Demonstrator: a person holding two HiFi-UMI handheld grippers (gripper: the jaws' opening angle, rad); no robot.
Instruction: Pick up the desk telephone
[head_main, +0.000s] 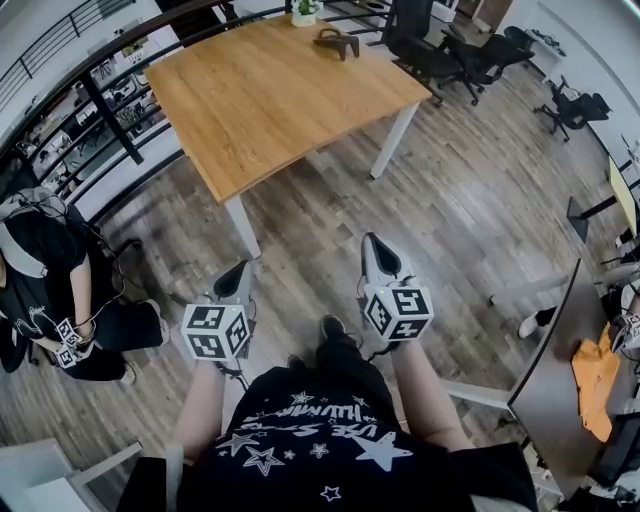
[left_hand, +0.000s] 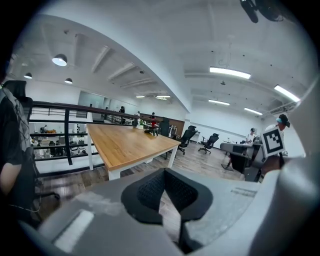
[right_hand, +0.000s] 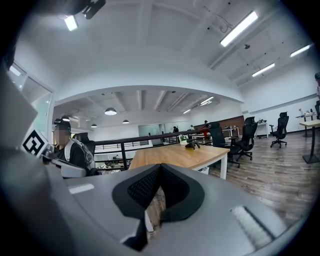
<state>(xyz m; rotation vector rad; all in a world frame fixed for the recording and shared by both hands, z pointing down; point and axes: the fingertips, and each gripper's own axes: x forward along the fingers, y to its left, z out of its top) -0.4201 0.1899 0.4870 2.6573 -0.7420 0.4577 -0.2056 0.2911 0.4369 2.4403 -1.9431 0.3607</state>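
Observation:
The dark desk telephone (head_main: 337, 42) sits at the far end of a wooden table (head_main: 270, 100), well away from both grippers. It appears small in the left gripper view (left_hand: 151, 131) and in the right gripper view (right_hand: 192, 145). My left gripper (head_main: 240, 270) and right gripper (head_main: 372, 243) are held side by side over the wood floor, short of the table's near corner and pointing toward it. Both are shut with nothing between the jaws; the tips meet in the left gripper (left_hand: 164, 171) and the right gripper (right_hand: 160, 166) views.
A small potted plant (head_main: 304, 12) stands beside the phone. Black office chairs (head_main: 430, 45) stand beyond the table on the right. A dark railing (head_main: 100, 110) runs along its left side. A seated person (head_main: 40, 290) is at left. A grey desk (head_main: 555, 370) with an orange cloth (head_main: 597, 375) is at right.

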